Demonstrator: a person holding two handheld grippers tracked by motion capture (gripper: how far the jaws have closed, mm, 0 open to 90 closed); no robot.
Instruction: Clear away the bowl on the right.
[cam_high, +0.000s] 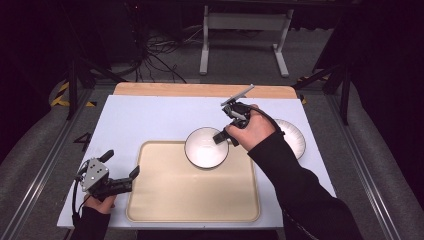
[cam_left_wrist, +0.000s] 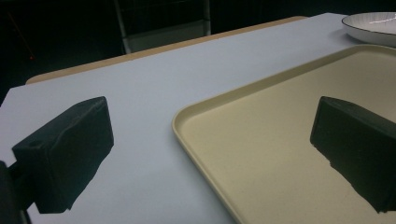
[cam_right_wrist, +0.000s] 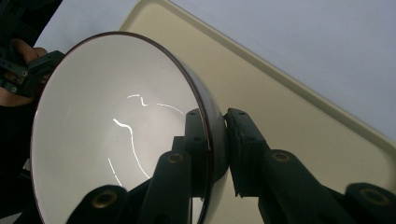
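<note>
While my right gripper (cam_high: 226, 136) pinches the bowl (cam_high: 206, 147) by its rim, one jaw inside and one outside, the bowl sits at the tray's (cam_high: 192, 200) far edge, so I judge the placing about half done; a plate (cam_high: 295, 137) waits on the table to the right. My left gripper (cam_high: 122, 170) hovers wide open at the tray's near left corner, holding nothing

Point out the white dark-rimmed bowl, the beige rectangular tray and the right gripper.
White dark-rimmed bowl (cam_high: 205, 147): high view, inner bottom.
Beige rectangular tray (cam_high: 190, 192): high view, bare floor.
Right gripper (cam_right_wrist: 215, 140): right gripper view, between fingertips on the bowl's rim.
</note>
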